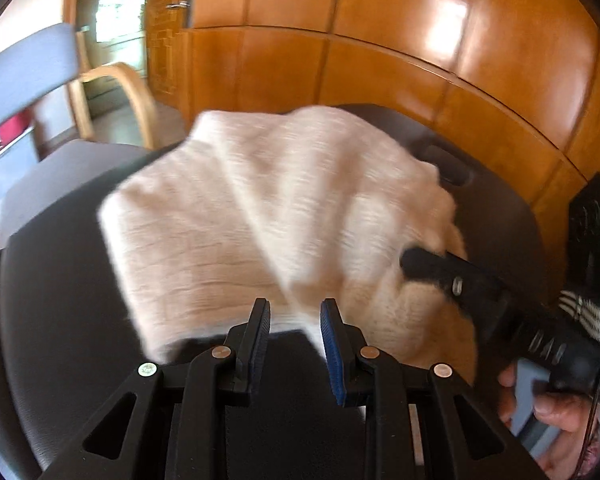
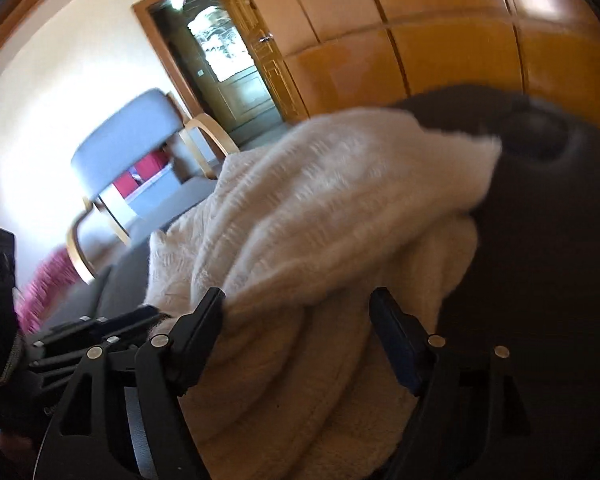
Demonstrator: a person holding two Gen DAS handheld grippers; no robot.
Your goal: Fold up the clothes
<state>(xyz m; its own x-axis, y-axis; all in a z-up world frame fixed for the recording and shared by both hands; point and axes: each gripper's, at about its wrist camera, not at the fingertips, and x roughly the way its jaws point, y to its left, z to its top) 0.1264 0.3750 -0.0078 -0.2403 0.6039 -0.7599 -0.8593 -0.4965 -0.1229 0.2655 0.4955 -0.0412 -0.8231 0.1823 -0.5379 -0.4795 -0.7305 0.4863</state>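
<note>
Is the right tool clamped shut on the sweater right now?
No, the right tool stands wide open, with the cream sweater bunched loosely between its fingers.
</note>
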